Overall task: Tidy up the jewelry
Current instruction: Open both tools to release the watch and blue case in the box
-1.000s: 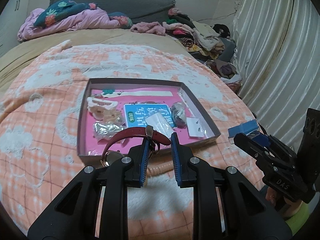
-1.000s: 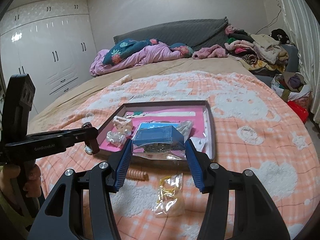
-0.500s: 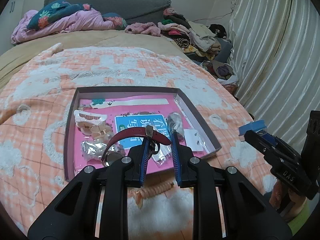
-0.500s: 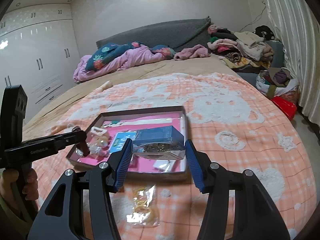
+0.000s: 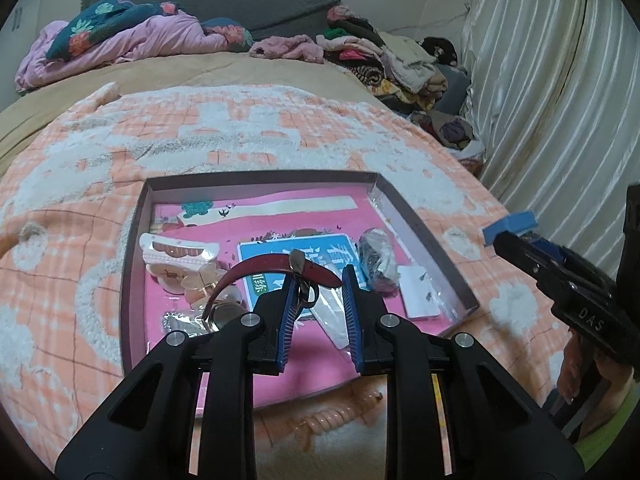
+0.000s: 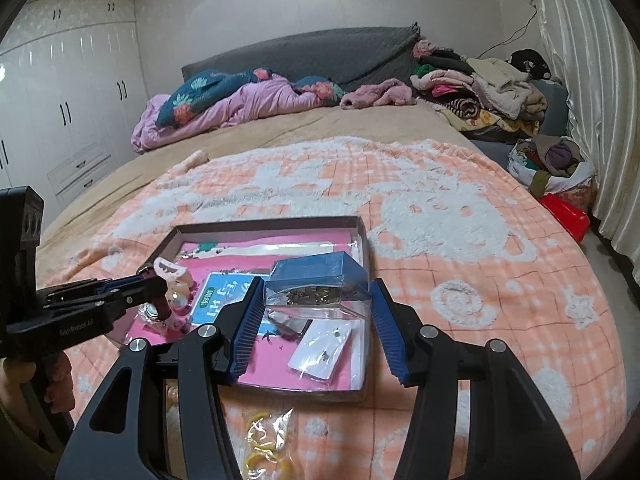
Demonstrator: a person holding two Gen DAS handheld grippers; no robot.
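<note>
A shallow tray [image 5: 424, 236] with a pink liner lies on the bed, also in the right wrist view [image 6: 360, 236]. My left gripper [image 5: 318, 280] is shut on the strap of a red watch [image 5: 260, 270] and holds it over the tray's near half. My right gripper [image 6: 316, 296] is shut on a clear box with a blue lid [image 6: 316, 280], held above the tray's right part. In the tray lie white hair clips [image 5: 178, 252], a blue card [image 5: 280, 252], a dark bead bag [image 5: 374, 256] and an earring card [image 6: 320, 352].
A coiled peach hair tie [image 5: 324, 420] and a bag of yellow bands [image 6: 264, 436] lie on the peach blanket [image 6: 440, 220] in front of the tray. Bedding and clothes are piled at the bed's far end. Curtains hang on the right.
Both grippers moved forward over the tray with their loads. The watch now hangs over the tray's near half, and the box is above the tray's right part.
</note>
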